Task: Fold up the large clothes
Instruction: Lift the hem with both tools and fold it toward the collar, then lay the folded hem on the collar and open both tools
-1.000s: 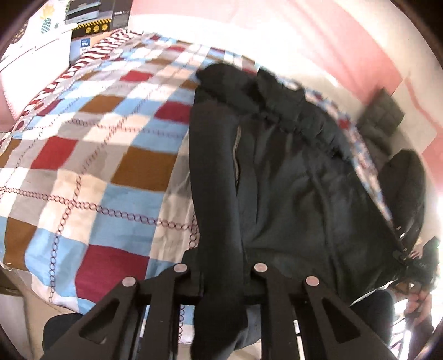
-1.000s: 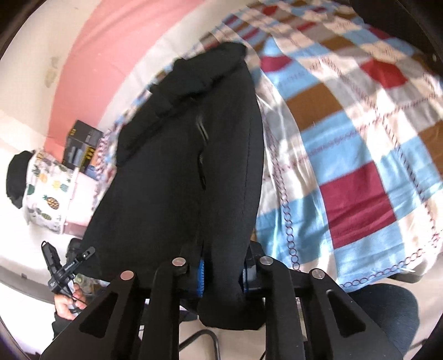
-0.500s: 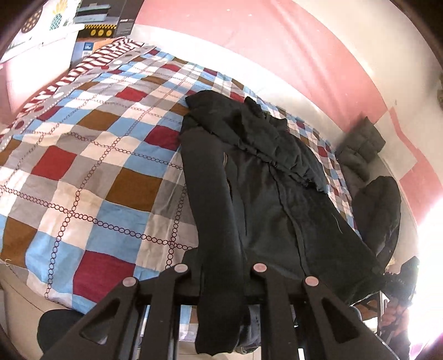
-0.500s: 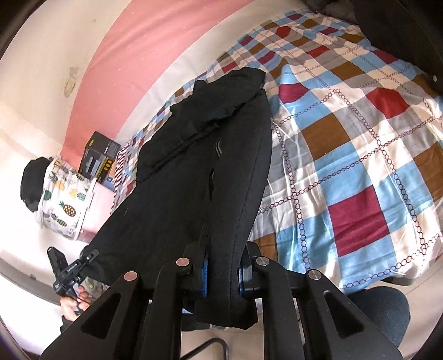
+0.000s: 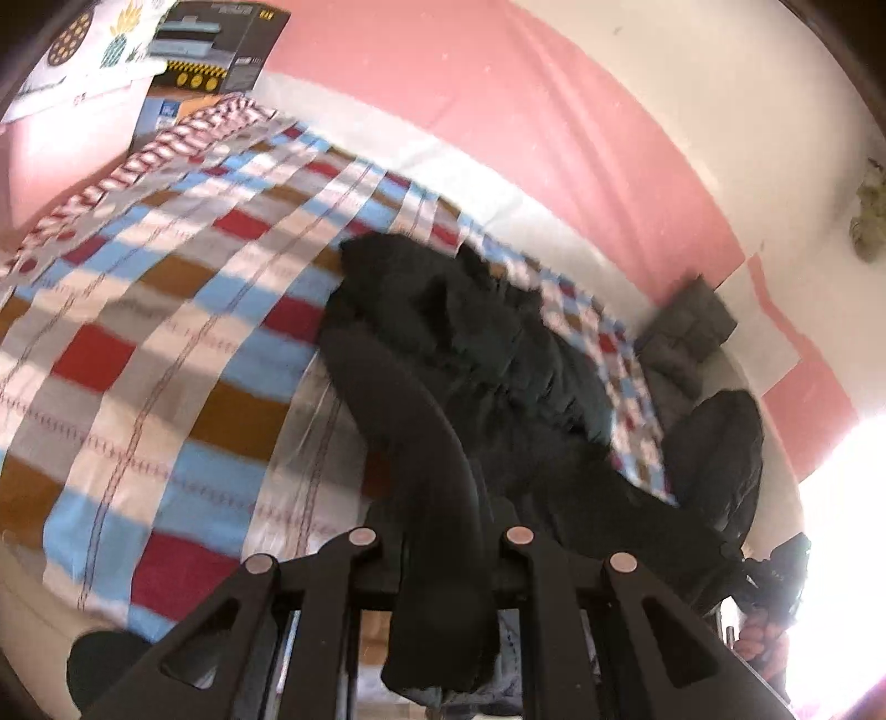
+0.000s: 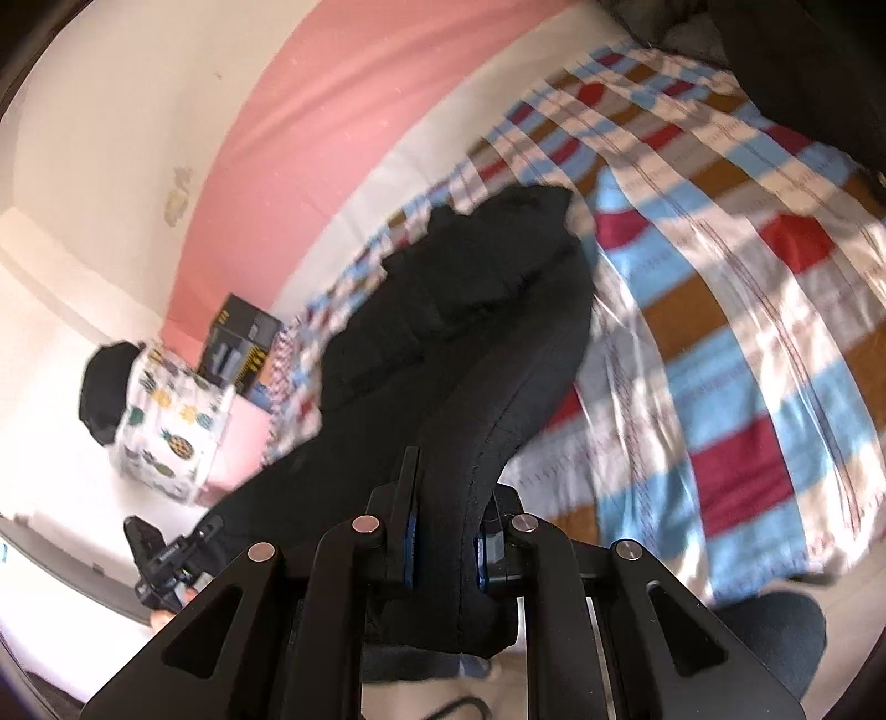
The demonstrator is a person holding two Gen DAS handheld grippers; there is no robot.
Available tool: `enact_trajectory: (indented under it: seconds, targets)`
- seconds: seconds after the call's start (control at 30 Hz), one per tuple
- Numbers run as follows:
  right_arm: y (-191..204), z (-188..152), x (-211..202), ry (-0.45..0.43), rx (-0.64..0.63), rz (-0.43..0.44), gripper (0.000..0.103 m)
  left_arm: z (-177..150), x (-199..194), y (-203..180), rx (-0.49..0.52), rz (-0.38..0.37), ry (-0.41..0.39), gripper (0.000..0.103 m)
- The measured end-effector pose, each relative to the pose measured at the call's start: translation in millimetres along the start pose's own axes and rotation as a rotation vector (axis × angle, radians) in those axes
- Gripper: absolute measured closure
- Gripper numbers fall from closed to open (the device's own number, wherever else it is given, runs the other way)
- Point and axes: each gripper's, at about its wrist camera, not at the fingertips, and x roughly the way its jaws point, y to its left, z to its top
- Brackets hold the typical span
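A large black jacket [image 5: 476, 354] lies lengthwise on a checkered bedspread [image 5: 166, 343], its hood end far from me. My left gripper [image 5: 440, 545] is shut on the jacket's near hem and holds it lifted off the bed. In the right wrist view my right gripper [image 6: 446, 534] is shut on the other near corner of the jacket [image 6: 470, 310], also raised. The fabric hangs down between the fingers of both grippers. The view is blurred by motion.
A pink and white wall runs behind the bed. A black box [image 5: 221, 50] and a pineapple-print cloth [image 6: 171, 426] stand past one bed end. Dark pillows [image 5: 692, 327] and another black garment [image 5: 720, 443] lie at the other end.
Both grippers have lifted and swung up and forward with the jacket's near edge, so the hem rises off the bed. The jaws stay shut on the fabric.
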Motion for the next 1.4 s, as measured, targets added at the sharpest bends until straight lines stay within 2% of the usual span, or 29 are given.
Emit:
enact_trajectory:
  seconds: [0.3,0.6,0.8,1.0,1.2,1.33,1.4]
  targets:
    - [24.0,83.8,17.6,-0.107,-0.031,0.06,0.088,85.1,19.8,-22.1,0.03,-0.044,-0.105,0.088]
    - [35.7,168.6,78.1,-0.135,-0.041,0.046,0.088,165.5,87.3,-33.0,0.031,-0.027,-0.134,0.088]
    - [28.3,216.0,127.0,-0.116,-0.001,0.025,0.088,211.1,149.4,-29.9,0.017,0.023,-0.095,0.087]
    - [9.7,256.3,189.6,-0.075,0.035,-0.057,0.087,241.7,222.5,-21.3,0.02,0.11,-0.042,0.087]
    - [-26.5,279.6,253.6,-0.027,0.089,-0.147,0.087,255.1,297.5,2.8,0.015,0.2,0.035,0.087]
    - [-48.0,286.8,287.9,0.01,0.136,-0.169,0.084,255.4,337.7,15.3,0.007,0.238,0.076,0.086]
    - [-56.6,289.2,301.5,0.031,0.158,-0.171,0.08,256.1,352.9,18.8,0.006,0.256,0.095,0.082]
